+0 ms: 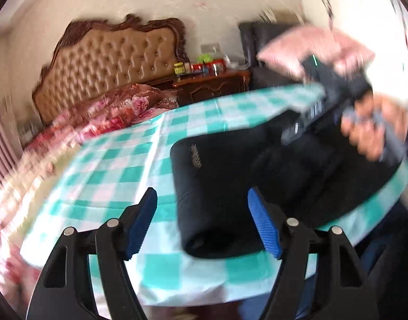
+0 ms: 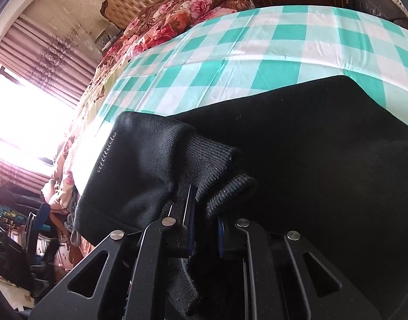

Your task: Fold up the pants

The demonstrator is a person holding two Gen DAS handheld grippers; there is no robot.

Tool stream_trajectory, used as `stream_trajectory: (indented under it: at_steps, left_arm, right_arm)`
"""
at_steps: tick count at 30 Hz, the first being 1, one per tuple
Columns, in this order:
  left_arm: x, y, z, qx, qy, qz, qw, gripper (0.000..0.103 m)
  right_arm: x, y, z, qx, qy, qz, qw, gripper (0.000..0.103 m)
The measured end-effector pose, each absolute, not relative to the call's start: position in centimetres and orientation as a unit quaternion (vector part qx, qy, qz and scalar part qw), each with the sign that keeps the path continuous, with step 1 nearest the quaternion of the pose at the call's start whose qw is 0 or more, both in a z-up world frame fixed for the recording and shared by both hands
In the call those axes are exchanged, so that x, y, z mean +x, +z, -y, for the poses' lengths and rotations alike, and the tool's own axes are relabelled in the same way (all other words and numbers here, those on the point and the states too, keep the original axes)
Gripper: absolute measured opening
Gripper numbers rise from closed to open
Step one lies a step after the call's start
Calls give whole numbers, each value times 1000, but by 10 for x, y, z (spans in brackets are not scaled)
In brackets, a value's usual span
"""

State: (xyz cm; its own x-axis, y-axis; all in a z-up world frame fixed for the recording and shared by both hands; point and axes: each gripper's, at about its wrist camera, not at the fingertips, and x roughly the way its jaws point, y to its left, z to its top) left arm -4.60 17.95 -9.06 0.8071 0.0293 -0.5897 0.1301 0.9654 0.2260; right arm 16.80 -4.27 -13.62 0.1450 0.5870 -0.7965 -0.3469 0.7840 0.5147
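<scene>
The right gripper is clamped on the ribbed cuff of the black pants, which lie partly folded on the checked table just ahead of it. The left gripper hangs above the pants' near fold with its jaws apart, gripping nothing. The step looks like a fold in progress; next, the cuff likely needs carrying across and laying flat.

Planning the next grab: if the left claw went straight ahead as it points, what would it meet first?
Probably the folded black pants on the checked tablecloth; the open left claw frames their near edge, though blur leaves depth uncertain.
</scene>
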Motion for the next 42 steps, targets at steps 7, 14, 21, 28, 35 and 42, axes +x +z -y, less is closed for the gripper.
stream_trajectory:
  at_steps: [7, 14, 21, 28, 35, 42]
  left_arm:
    - [-55, -112, -134, 186, -73, -304, 931, 72]
    - [-41, -123, -154, 157, -71, -325, 930, 37]
    - [-14, -110, -191, -20, -62, -333, 941, 12]
    - [8, -154, -191, 24, -52, -414, 908, 12]
    - [47, -101, -195, -10, -52, -372, 927, 14]
    - [173, -141, -214, -107, -38, -478, 871, 13]
  right_arm:
    - [161, -115, 71, 122, 296, -582, 748, 12]
    - [165, -134, 83, 112, 278, -577, 760, 12]
    - [161, -135, 84, 96, 272, -573, 767, 12]
    - [154, -129, 76, 68, 262, -566, 779, 13]
    - [148, -126, 71, 37, 250, -556, 792, 15]
    - [144, -122, 70, 20, 241, -554, 797, 15]
